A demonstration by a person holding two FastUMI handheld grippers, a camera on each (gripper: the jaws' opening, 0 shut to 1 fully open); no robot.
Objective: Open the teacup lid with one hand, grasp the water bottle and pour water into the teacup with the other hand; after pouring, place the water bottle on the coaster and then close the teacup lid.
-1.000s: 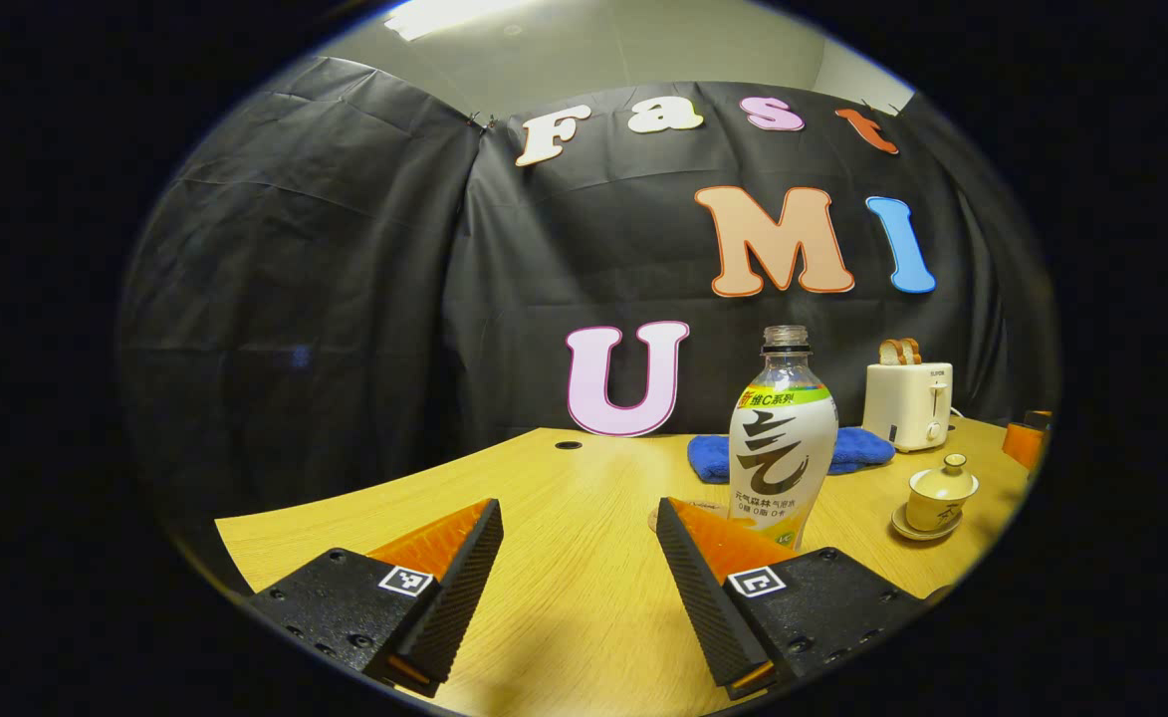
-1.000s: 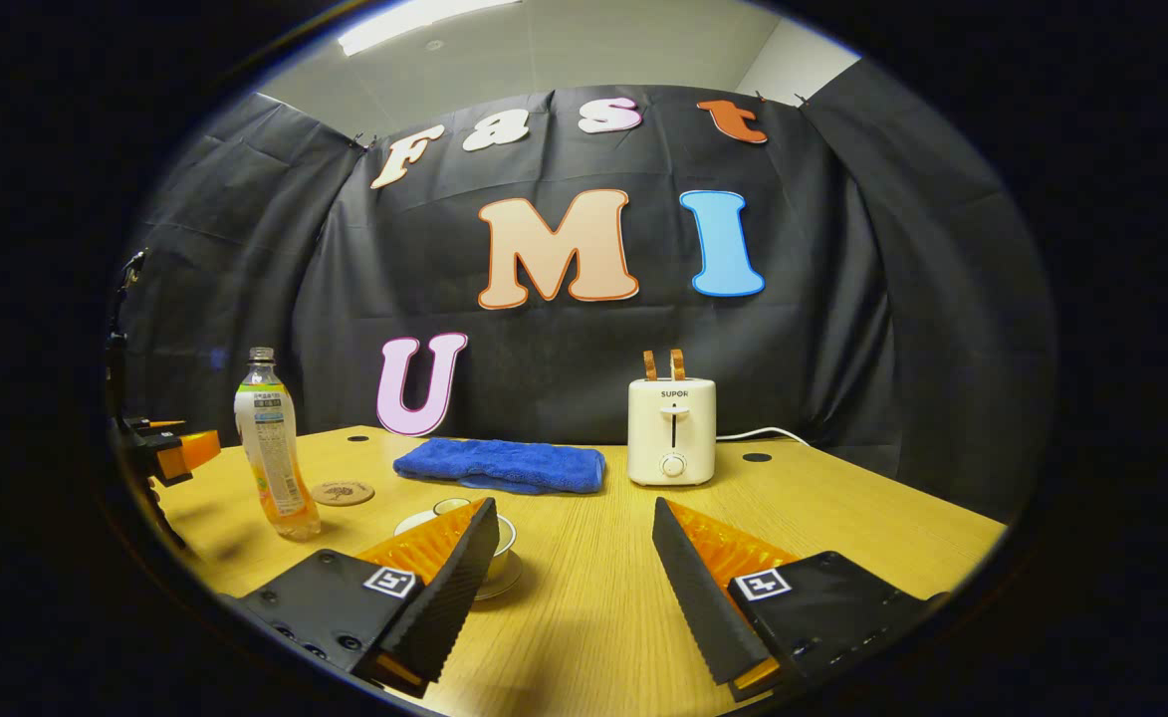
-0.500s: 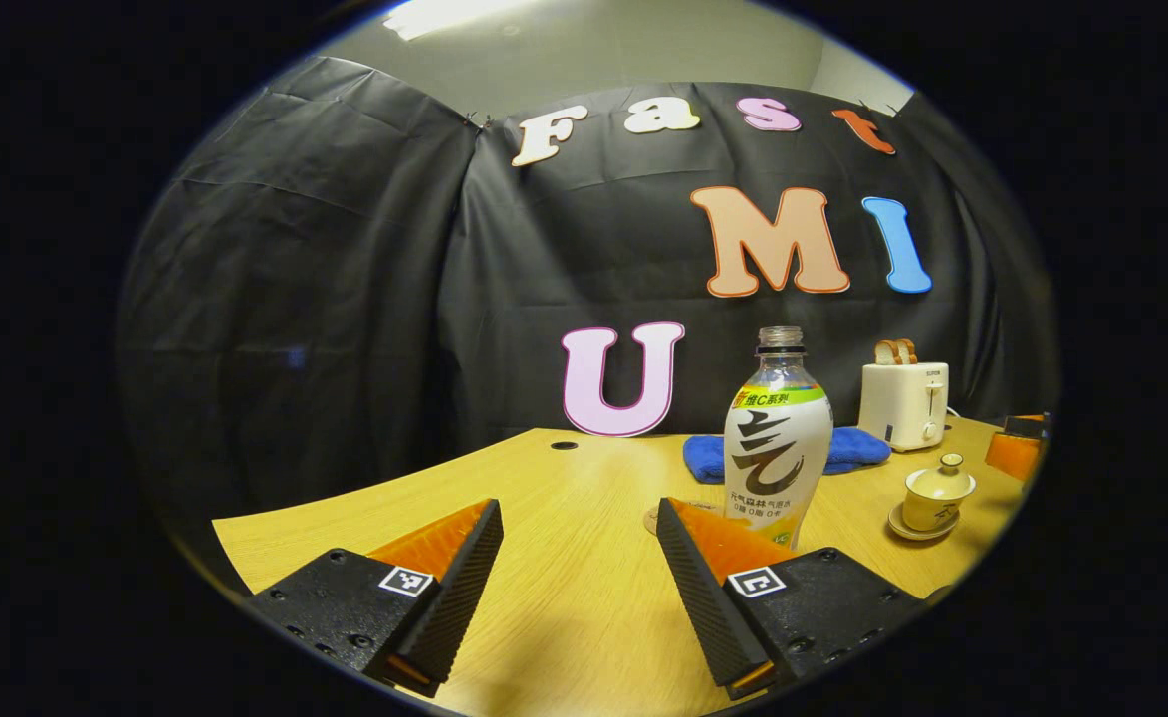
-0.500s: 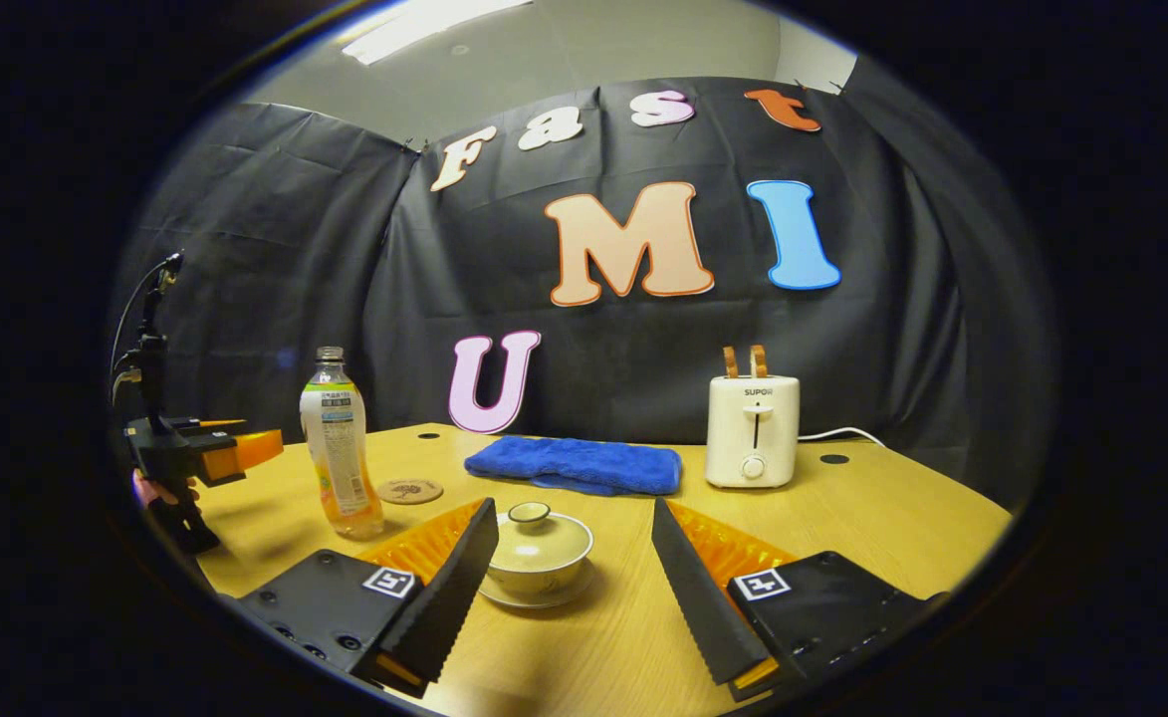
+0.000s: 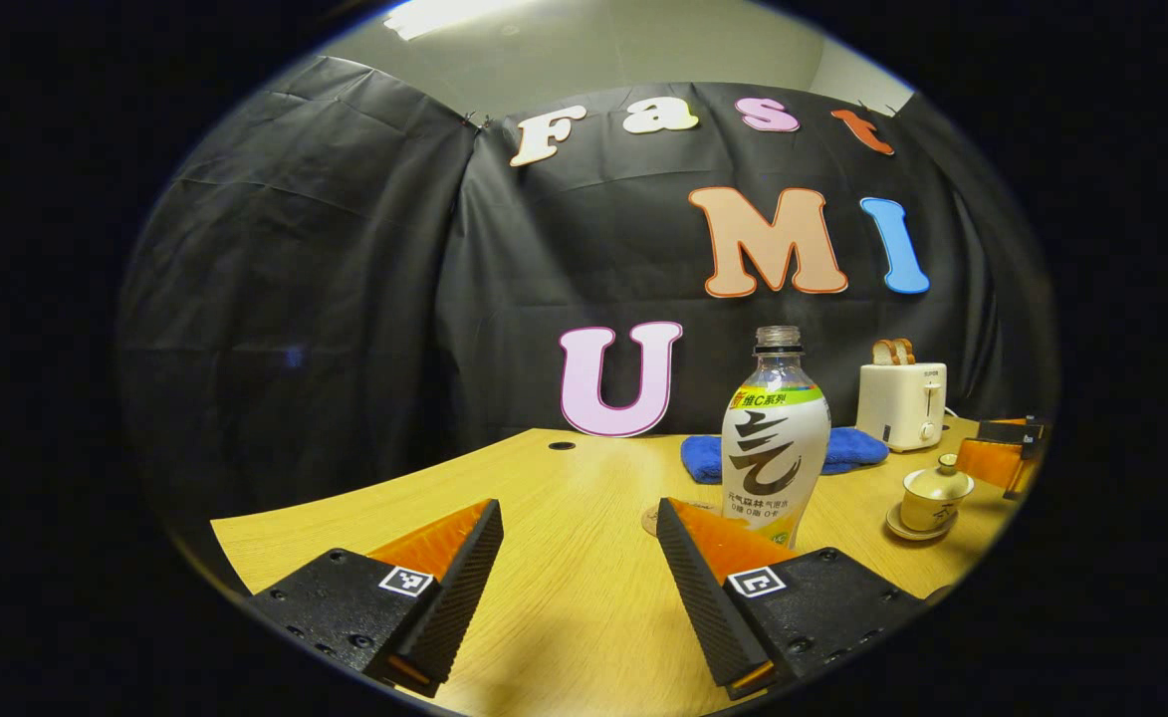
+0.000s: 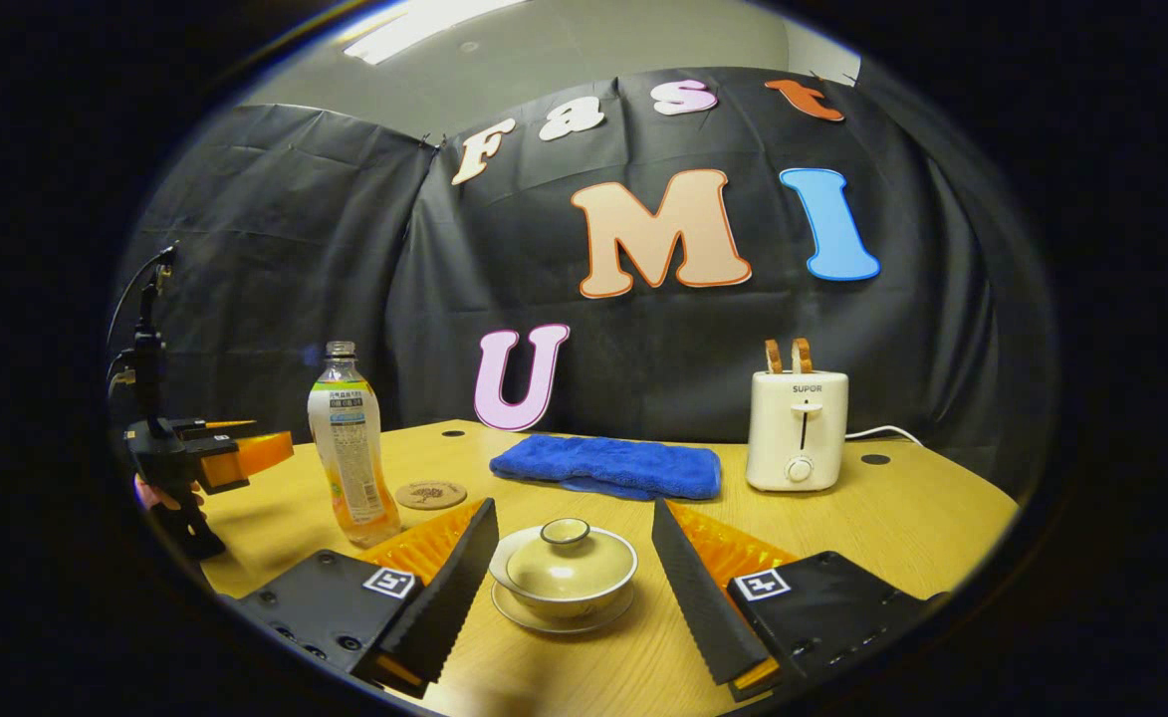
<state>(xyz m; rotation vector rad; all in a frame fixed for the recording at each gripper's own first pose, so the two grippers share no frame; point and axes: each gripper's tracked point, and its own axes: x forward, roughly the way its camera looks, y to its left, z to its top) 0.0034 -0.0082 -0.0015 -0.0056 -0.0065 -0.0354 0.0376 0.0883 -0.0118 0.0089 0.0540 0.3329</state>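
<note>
A lidded pale teacup [image 6: 566, 568] on a saucer sits between the spread fingers of my right gripper [image 6: 576, 563], which is open and not touching it. The uncapped water bottle [image 5: 775, 440] stands upright on the table, ahead and to the right of my open left gripper [image 5: 576, 563]. A round cork coaster [image 6: 430, 494] lies just right of the bottle [image 6: 350, 448] in the right gripper view. The left gripper [image 6: 230, 456] shows at the far left there, held by a hand. In the left gripper view the teacup [image 5: 935, 490] stands at the right, with the right gripper [image 5: 1004, 453] beside it.
A folded blue towel [image 6: 608, 466] lies at the back of the wooden table [image 6: 892, 518]. A white toaster [image 6: 797, 428] with bread slices stands to its right, its cord trailing off. Small round holes mark the tabletop near the back edge.
My right gripper has swung left and moved forward, so the teacup now sits between its fingers and looks larger. The left gripper has barely moved.
</note>
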